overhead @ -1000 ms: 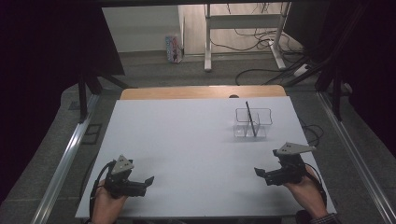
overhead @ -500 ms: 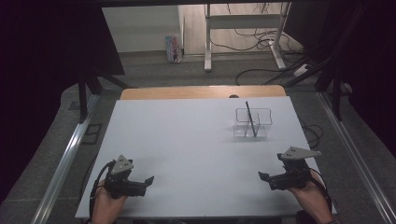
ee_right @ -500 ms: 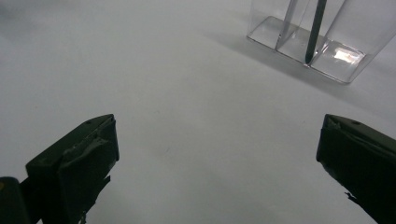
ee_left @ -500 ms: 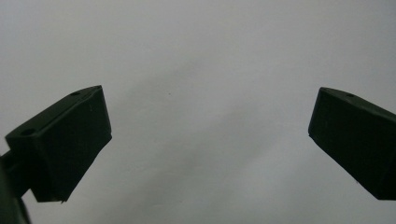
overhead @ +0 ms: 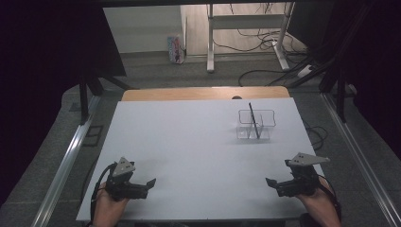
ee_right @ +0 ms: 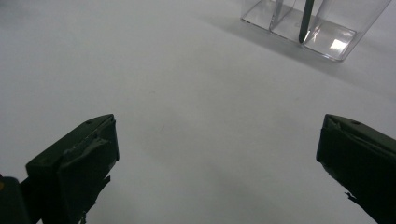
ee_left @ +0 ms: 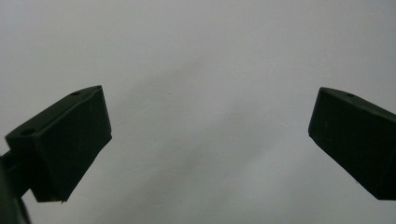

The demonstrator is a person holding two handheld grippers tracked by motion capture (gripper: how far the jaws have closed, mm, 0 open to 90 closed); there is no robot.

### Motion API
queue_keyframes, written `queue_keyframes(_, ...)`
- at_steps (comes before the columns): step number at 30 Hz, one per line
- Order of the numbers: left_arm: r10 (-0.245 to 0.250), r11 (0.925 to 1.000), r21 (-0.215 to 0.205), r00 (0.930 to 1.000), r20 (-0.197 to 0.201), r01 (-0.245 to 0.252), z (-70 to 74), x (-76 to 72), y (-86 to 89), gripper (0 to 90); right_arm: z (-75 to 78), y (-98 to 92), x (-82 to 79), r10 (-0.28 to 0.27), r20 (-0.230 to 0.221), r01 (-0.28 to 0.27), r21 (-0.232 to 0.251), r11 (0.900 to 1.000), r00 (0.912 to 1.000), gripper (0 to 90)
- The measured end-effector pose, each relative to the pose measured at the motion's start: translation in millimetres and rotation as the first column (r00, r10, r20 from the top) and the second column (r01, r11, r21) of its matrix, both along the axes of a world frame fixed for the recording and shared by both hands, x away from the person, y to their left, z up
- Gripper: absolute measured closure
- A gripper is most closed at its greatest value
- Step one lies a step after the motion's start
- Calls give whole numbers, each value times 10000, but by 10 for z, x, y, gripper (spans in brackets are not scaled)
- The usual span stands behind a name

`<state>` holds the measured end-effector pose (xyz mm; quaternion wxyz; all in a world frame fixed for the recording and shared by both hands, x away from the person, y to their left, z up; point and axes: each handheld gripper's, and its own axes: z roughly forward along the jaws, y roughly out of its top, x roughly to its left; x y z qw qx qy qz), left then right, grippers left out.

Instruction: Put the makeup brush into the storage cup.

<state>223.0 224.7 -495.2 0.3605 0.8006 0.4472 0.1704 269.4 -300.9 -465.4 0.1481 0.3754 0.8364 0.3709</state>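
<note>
Both grippers — left (overhead: 150, 182) and right (overhead: 269, 182) — rest empty, jaws wide. A careless reach could tip the clear holder (overhead: 256, 125) and spill its pen (overhead: 254, 119).

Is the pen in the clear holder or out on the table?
In. The dark pen stands leaning inside the clear holder, its tip at the base by the divider in the right gripper view.

A lab or test room: a white-topped table (overhead: 198, 142) on a bare grey floor, dark curtains (overhead: 47, 56) at both sides, loose cables (overhead: 265, 38) under a metal-legged desk (overhead: 246, 33) behind.
</note>
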Motion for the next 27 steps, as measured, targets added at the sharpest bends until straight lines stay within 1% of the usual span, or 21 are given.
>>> queue_keyframes(8, -4, 10000, 18, 10000, -9, 4, -1, 0, -1, 0, -32, -39, -49, -34, -119, 32, -194, 9998, 9999, 0)
queue_keyframes(15, -21, 10000, 29, 10000, -21, 21, -2, 1, -3, 0, -28, -62, -64, -83, -65, 82, -61, 9999, 9999, 0)
queue_keyframes(21, -21, 10000, 56, 10000, -40, 21, -4, 0, -2, 0, -36, -62, -51, -113, -242, 112, -46, 9999, 9996, 0)
queue_keyframes(27, -5, 10000, 41, 10000, -6, 5, 2, 6, -9, 0, -49, -49, -43, -74, -325, 66, -246, 9997, 9994, 0)
